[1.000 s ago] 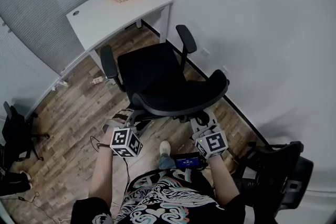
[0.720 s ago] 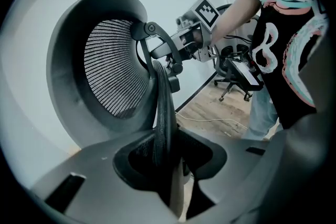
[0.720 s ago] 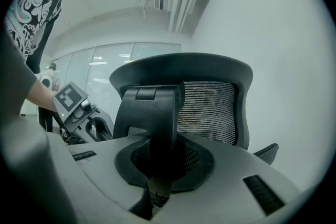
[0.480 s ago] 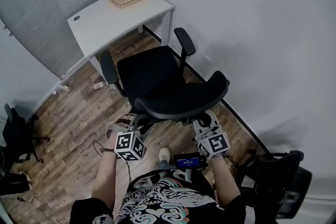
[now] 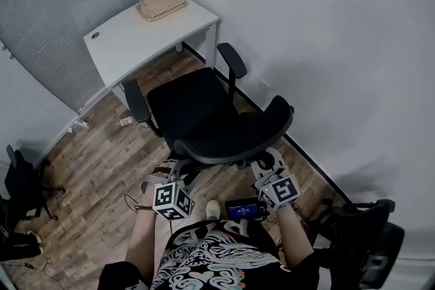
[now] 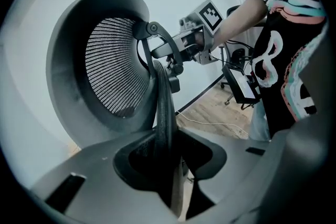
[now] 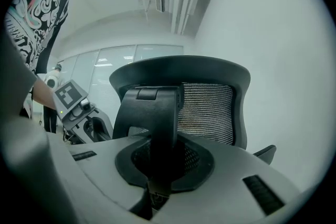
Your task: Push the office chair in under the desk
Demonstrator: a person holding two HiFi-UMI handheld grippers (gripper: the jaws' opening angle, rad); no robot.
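A black office chair (image 5: 194,102) stands on the wood floor, its seat facing the white desk (image 5: 119,44) at the upper left. Its mesh backrest (image 5: 238,136) is turned toward me. My left gripper (image 5: 178,173) is shut on the backrest's left rim (image 6: 164,113). My right gripper (image 5: 266,161) is shut on the backrest's right side, where a black frame part (image 7: 157,113) sits between its jaws. Each gripper view shows the other gripper across the backrest, the right gripper (image 6: 181,50) in one and the left gripper (image 7: 79,113) in the other. The chair's front is close to the desk's edge.
A woven mat (image 5: 161,5) lies on the desk's far corner. A white wall runs along the right, a grey partition (image 5: 54,3) along the left. Another black chair (image 5: 363,241) stands at lower right, dark gear (image 5: 20,183) at far left. Cables (image 5: 132,204) trail on the floor.
The chair has rolled a little toward the desk, and both grippers have gone with it, still holding the backrest. My view has shifted slightly.
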